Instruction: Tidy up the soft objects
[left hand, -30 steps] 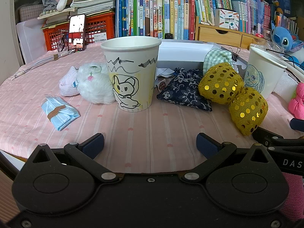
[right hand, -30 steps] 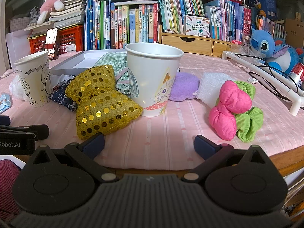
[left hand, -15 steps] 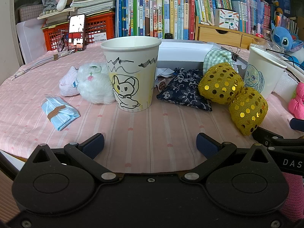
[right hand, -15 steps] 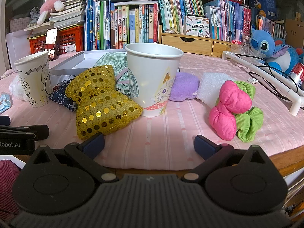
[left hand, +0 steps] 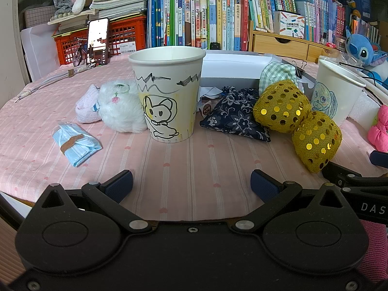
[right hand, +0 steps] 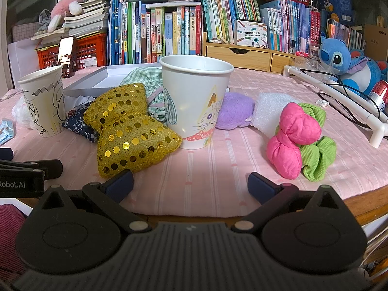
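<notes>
Both grippers hang at the near edge of the table [left hand: 184,169], jaws spread wide and holding nothing, so no soft thing has been picked yet. The left gripper [left hand: 191,185] faces the rabbit-drawn paper cup [left hand: 167,94] straight ahead. To the left of that cup lies the white plush toy [left hand: 120,108], touching the cup's side, with a pale pink sock [left hand: 86,108] against its far-left flank and a folded blue face mask [left hand: 76,144] nearer the edge, apart from the rest. To the cup's right sit the navy floral pouch [left hand: 234,118] and the gold sequin bow [left hand: 297,123]. The right gripper [right hand: 190,185] faces the cat-drawn paper cup [right hand: 195,101]; the same gold sequin bow leans against that cup's left side, and its near lobe comes almost to the left fingertip [right hand: 120,184]. The pink and green scrunchie [right hand: 300,140] lies ahead and to the right, standing free of its neighbours, with a purple plush [right hand: 234,114] and a white foam piece [right hand: 268,109] farther back beside the cup. By my reading the bow is nearest the right jaws; its long axis runs away from them toward the far left, so a grip across the near lobe looks easiest. The mask is the left gripper's nearest free item.
</notes>
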Demonstrator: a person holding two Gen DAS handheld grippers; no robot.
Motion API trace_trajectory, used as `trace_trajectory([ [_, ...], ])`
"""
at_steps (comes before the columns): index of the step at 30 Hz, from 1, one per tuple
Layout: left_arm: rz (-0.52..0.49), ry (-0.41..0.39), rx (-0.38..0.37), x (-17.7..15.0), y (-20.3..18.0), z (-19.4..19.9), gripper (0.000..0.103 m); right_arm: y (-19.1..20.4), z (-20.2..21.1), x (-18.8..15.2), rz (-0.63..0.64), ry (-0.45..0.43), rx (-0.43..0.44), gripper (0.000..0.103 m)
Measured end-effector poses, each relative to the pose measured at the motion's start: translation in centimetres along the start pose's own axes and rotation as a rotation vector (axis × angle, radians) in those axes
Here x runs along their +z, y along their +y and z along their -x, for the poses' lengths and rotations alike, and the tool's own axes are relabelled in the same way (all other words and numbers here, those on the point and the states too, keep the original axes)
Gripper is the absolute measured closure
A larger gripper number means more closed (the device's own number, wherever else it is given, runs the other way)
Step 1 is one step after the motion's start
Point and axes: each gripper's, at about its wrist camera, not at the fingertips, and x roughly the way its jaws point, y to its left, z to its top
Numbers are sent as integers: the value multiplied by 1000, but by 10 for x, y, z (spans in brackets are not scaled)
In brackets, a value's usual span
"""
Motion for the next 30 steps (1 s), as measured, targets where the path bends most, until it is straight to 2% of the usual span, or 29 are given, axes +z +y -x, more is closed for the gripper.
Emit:
trace_trajectory([
  [13,0,-1,0,0,0,0,0,0,1,-2,0,-10,1,0],
  [22,5,-34,2,-5,0,1,0,-3,1,-5,-1,-33,12,0],
  [30,25,-43,-32,-4,8,14,0,-4,4,-4,-11,-37,32,0],
])
